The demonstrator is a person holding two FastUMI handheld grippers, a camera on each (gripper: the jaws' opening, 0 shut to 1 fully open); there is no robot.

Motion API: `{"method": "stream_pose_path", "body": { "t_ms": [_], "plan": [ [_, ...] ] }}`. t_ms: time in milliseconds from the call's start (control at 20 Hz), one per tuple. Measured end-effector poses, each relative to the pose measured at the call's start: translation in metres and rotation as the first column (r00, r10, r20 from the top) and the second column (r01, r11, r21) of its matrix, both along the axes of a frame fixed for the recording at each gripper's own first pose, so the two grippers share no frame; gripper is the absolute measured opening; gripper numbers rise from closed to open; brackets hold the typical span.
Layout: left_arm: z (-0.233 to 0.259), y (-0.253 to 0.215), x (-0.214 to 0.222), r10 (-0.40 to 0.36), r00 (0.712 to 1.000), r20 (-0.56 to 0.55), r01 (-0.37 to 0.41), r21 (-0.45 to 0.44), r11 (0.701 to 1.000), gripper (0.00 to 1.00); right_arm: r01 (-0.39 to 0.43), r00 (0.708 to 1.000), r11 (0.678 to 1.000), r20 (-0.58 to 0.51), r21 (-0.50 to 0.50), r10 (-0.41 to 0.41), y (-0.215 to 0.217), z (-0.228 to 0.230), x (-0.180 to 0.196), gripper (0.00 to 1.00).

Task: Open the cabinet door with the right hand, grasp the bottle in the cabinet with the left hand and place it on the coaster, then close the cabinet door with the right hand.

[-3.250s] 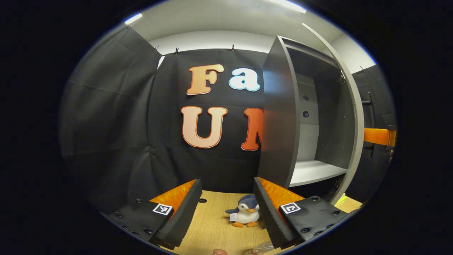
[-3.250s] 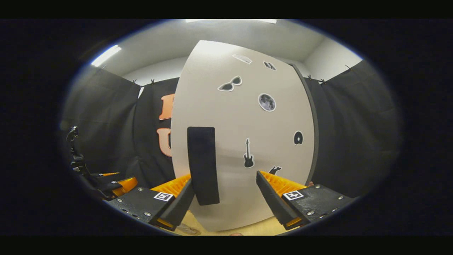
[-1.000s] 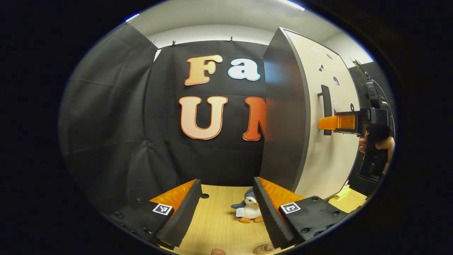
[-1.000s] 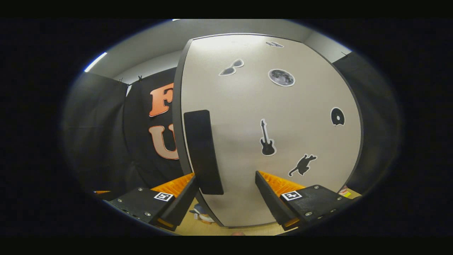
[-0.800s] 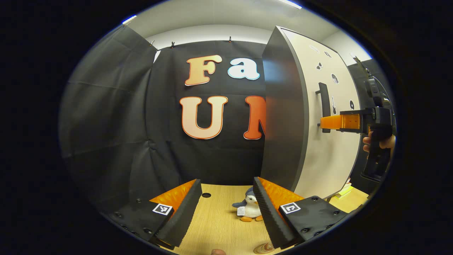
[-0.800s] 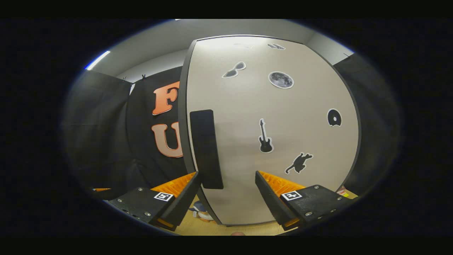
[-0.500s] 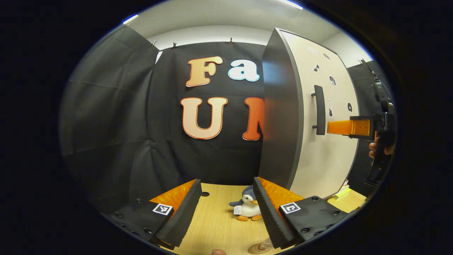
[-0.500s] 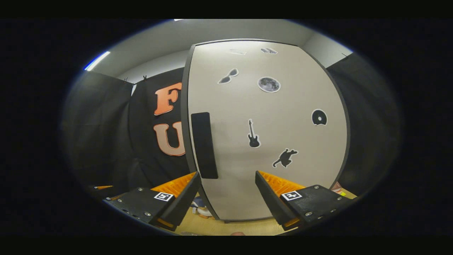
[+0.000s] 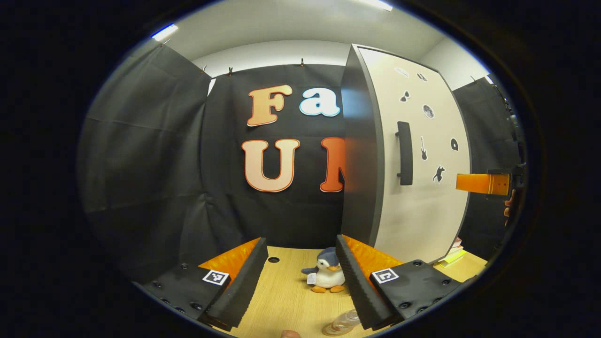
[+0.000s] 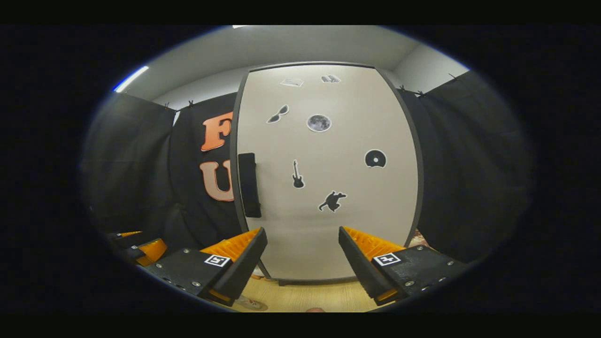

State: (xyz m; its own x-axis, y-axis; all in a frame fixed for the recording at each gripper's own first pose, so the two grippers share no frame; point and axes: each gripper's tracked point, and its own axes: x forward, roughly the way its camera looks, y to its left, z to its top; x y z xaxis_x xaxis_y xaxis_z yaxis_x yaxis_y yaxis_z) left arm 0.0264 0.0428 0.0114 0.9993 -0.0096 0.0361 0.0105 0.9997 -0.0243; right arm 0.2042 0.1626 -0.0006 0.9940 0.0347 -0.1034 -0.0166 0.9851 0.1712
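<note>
The grey cabinet's pale door [image 10: 328, 197], dotted with black stickers, lies flush and shut; its black bar handle [image 10: 249, 184] is at the left edge. My right gripper [image 10: 302, 232] is open and stands back from the door, touching nothing. In the left gripper view the door [image 9: 422, 211] and handle [image 9: 404, 153] are at the right, with the right gripper's orange finger [image 9: 481, 184] off to the side of the door. A clear bottle [image 9: 342, 323] shows at the bottom edge beside the right finger of my open left gripper [image 9: 300, 244]. What the bottle rests on is hidden.
A small penguin plush [image 9: 325, 278] sits on the wooden table [image 9: 286, 300] ahead of the left gripper. Some yellow and white pads [image 9: 450, 256] lie by the cabinet's right foot. The cabinet's dark side panel [image 9: 359, 164] faces the left gripper. Black cloth walls close the booth.
The cabinet door has swung from wide open to fully shut. My right gripper has let the handle out from between its fingers and backed away. The left gripper has barely moved.
</note>
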Motion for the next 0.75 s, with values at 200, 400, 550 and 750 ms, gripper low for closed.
{"method": "stream_pose_path", "body": {
  "t_ms": [200,400,550,750],
  "plan": [
    [0.001,-0.018,-0.021,0.008,1.0,-0.006,-0.008,-0.012,1.0,0.95,-0.018,1.0,0.999,-0.004,-0.042,0.018,-0.013,-0.006,-0.028,0.95],
    [0.003,-0.03,-0.046,0.038,0.999,-0.007,-0.038,-0.02,0.999,0.95,-0.055,0.998,0.994,-0.022,-0.093,0.054,-0.022,-0.015,-0.056,0.95],
    [0.008,-0.037,-0.063,0.071,0.998,0.002,-0.071,-0.009,0.997,0.95,-0.081,0.997,0.989,-0.013,-0.123,0.08,-0.025,-0.017,-0.073,0.95],
    [0.018,-0.046,-0.078,0.079,0.997,0.023,-0.079,0.002,0.997,0.95,-0.103,0.995,0.984,0.003,-0.148,0.104,-0.022,-0.019,-0.094,0.95]
  ]
}}
